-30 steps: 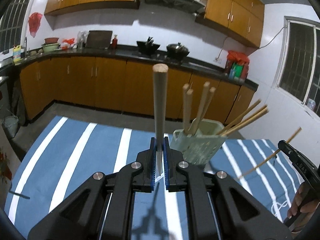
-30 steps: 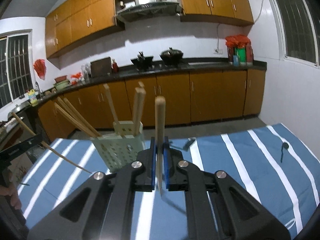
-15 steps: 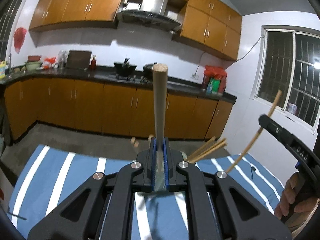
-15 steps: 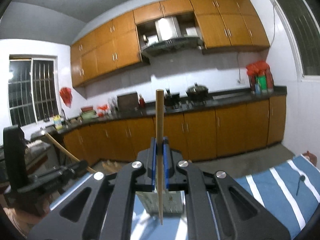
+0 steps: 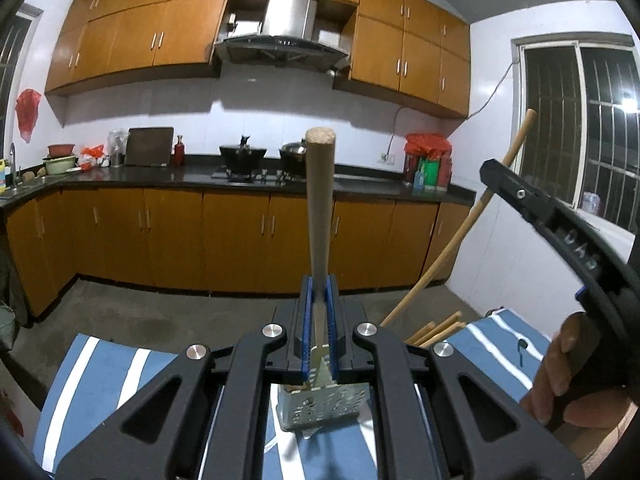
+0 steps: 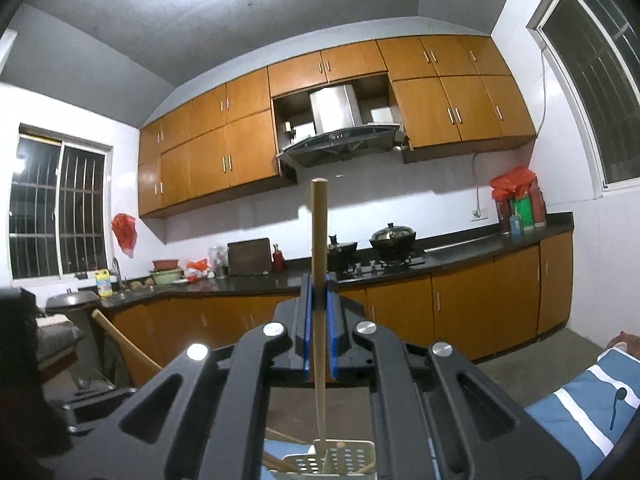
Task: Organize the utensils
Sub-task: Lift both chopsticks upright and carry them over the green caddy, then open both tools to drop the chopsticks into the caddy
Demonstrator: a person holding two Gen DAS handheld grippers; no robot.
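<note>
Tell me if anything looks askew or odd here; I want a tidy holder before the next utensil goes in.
Mostly fine. The chopsticks already in the perforated utensil holder splay out at a slant instead of standing upright. Each gripper clamps one utensil upright: the left gripper a wooden-handled one, the right gripper a single chopstick.

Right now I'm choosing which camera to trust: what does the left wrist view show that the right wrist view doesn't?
Only the left wrist view: the left gripper shut on a thick wooden-handled utensil, the hand holding the right gripper, and its chopstick seen from the side.

Only the right wrist view: the right gripper shut on that chopstick, with its tip over the holder.

Both: the perforated utensil holder, striped blue cloth and range hood.
</note>
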